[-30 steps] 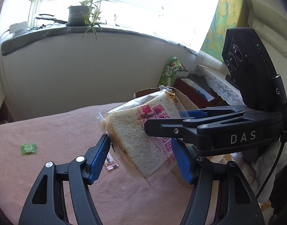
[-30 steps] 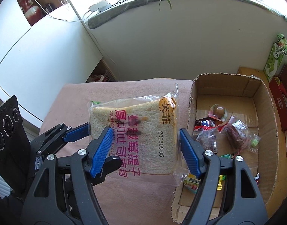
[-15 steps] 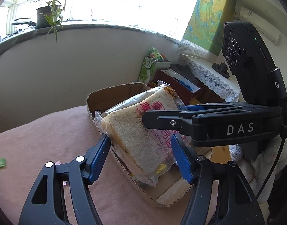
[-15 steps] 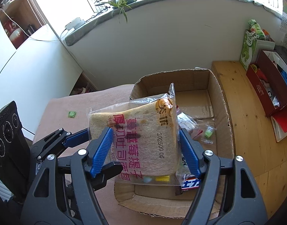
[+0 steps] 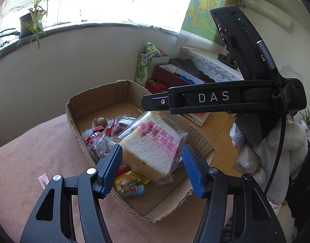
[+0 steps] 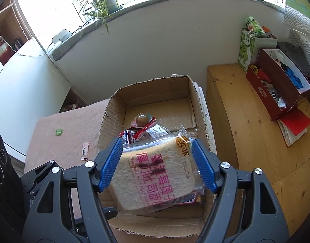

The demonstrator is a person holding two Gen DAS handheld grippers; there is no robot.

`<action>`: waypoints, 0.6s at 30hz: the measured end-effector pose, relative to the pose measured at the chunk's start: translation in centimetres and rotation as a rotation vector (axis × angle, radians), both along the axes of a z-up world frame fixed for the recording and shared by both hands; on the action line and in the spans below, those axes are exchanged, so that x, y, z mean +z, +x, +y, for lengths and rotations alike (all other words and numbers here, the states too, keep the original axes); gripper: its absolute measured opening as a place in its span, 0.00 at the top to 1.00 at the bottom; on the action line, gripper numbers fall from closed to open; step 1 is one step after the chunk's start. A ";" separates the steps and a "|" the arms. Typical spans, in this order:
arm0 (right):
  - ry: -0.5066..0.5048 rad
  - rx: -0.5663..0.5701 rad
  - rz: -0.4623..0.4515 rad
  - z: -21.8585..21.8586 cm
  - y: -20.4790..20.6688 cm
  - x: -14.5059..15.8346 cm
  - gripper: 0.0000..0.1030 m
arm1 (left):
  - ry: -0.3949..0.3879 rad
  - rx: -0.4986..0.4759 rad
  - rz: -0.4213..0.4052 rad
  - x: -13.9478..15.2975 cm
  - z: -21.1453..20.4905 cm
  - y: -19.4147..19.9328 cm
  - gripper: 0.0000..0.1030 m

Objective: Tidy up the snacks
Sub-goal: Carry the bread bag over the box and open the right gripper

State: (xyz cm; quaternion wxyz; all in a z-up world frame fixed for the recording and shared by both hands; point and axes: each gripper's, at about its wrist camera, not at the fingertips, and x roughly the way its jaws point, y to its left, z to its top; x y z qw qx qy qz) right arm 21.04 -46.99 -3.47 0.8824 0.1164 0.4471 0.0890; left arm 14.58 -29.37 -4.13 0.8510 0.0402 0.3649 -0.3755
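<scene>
The bagged slice of bread (image 6: 155, 176) fills the lower centre of the right wrist view, tilted, with pink print across its wrapper. It sits inside the cardboard box (image 6: 114, 105), resting on the other snacks there. The right gripper (image 6: 158, 165) brackets it, its blue pads touching or very nearly touching the wrapper on both sides; whether it is clamped or already let go cannot be told from this view. In the left wrist view the same bread (image 5: 153, 141) lies at centre frame. The left gripper (image 5: 153, 168) hangs wide above the near end of the box, holding nothing and apart from the wrapper.

Around the bread lie a yellow-green snack packet (image 5: 130, 186) at its lower edge, dark wrapped sweets (image 5: 102, 139) to its left, and a round brown ball in clear wrap (image 6: 141, 119) toward the far wall. Outside the box, on the pink cloth (image 5: 33, 151), a small pink sachet (image 6: 84, 150) and a green sweet (image 6: 58, 132) are not yet gathered.

Risk: the bread rests on an uneven heap, so it may slide or tip once freed. The loose, crinkly wrapper could catch on a pad as the right gripper lifts away and drag the slice back out.
</scene>
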 end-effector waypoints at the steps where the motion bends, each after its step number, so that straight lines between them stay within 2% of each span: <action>1: -0.002 -0.004 -0.003 -0.1 0.0 0.0 0.28 | -0.002 -0.002 -0.001 0.1 0.0 -0.2 0.41; 18: -0.090 0.021 -0.057 3.2 -1.5 1.4 0.28 | -0.013 0.049 -0.041 1.5 3.5 -1.8 0.41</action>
